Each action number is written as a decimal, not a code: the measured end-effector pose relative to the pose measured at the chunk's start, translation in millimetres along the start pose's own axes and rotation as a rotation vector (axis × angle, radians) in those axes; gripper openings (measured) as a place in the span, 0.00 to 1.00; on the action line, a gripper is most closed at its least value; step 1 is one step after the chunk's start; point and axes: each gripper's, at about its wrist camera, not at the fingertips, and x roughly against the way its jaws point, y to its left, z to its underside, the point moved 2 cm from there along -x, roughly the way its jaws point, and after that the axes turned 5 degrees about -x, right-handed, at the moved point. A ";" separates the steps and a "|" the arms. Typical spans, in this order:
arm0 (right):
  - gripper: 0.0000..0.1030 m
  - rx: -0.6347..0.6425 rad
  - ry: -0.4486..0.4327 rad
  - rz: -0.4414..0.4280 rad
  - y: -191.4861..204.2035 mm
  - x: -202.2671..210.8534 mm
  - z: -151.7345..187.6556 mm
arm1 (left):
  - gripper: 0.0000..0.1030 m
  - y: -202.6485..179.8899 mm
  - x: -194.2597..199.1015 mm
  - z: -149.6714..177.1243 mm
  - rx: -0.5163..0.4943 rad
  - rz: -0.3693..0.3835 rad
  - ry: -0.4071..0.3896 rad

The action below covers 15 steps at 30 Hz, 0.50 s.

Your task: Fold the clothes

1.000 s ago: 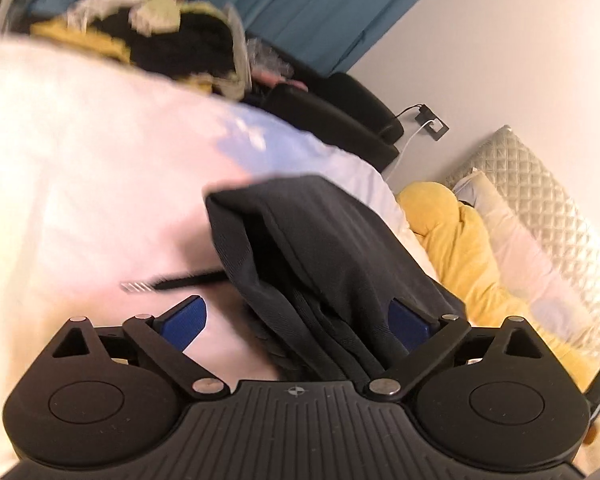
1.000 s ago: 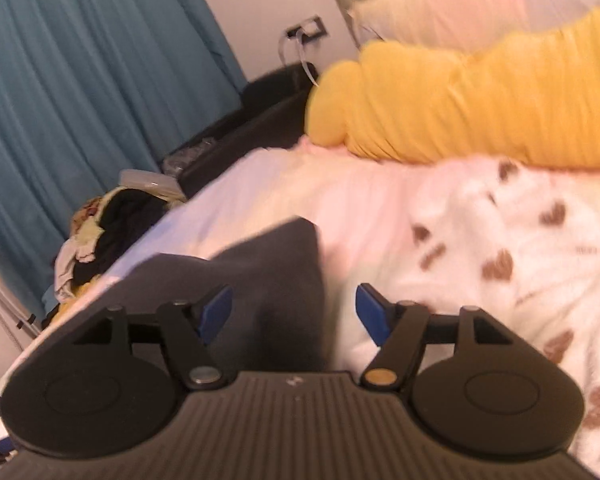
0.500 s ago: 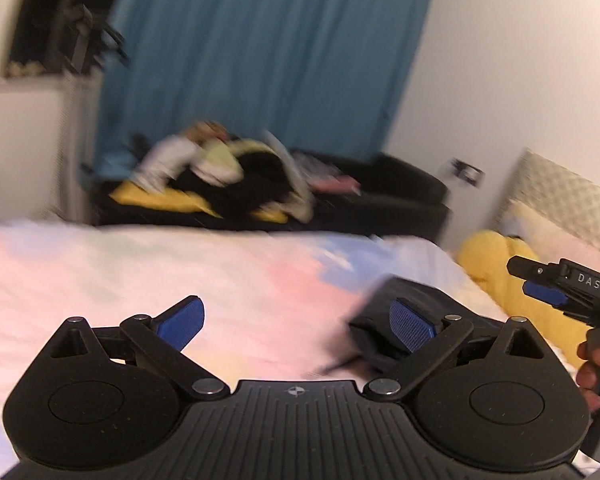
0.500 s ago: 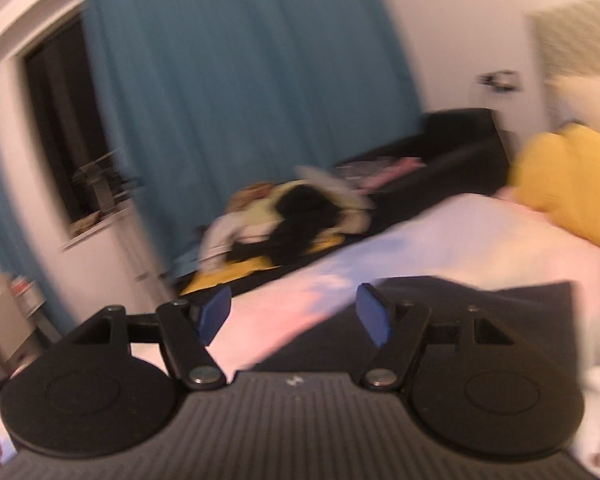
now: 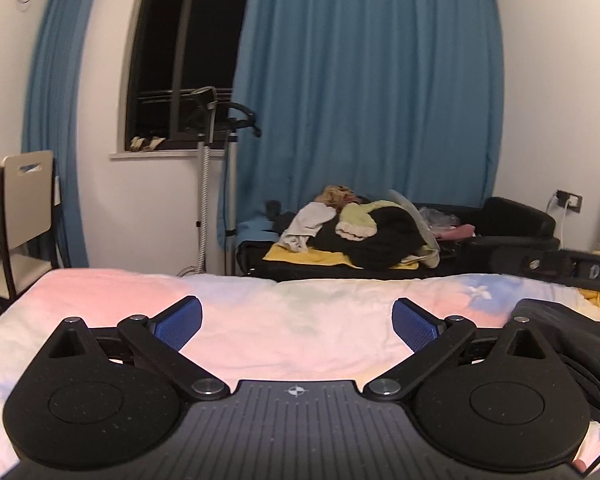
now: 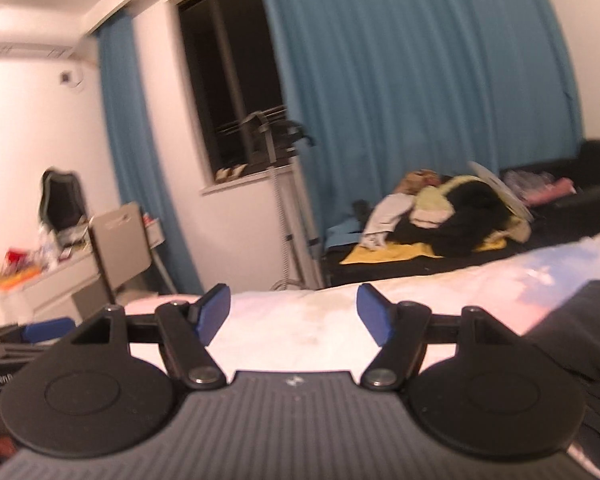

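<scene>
Pointing nearly level across the bed, both tools now face the curtain and the far couch. A second ago each looked down at the dark garment: the left hand-held gripper had it bunched right between its fingers, and the right hand-held gripper had a corner of it just ahead. Now both have lifted and swung away, and nothing lies between either pair of blue pads.

The left one's fingers are spread wide over bare blanket. The right one's fingers are spread too, also empty. In the left view the right tool shows at the right edge, just beside it.

The garment has dropped out of the middle of both views. It lies on the bed to the right of the left hand-held gripper, partly behind its right finger mount; in the right view it sits at the lower right, beside and below that tool. Its folded shape cannot be judged from here, since only an edge shows.

My reading: this piece has been let go and is done or set aside. The heap of clothes on the couch, well ahead of both tools, looks unfolded, so fetching 1 more item seems the likely next step.
</scene>
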 end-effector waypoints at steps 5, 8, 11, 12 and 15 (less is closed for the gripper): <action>0.69 0.015 0.035 -0.028 7.0 -15.2 18.6 | 0.99 -10.8 -12.3 13.4 -0.019 0.043 0.046; 0.69 0.027 0.016 -0.013 -1.1 -18.0 28.9 | 0.99 -12.3 -22.3 22.4 0.025 0.046 0.088; 0.69 0.043 0.017 0.005 -10.2 -23.0 40.6 | 0.99 -14.3 -29.2 21.6 0.033 0.027 0.105; 0.69 0.056 0.019 0.014 -12.3 -24.6 43.6 | 0.99 -15.7 -31.0 20.0 0.029 0.021 0.108; 0.69 0.081 0.028 0.022 -17.1 -29.8 51.6 | 0.99 -16.8 -35.5 20.1 0.042 -0.010 0.129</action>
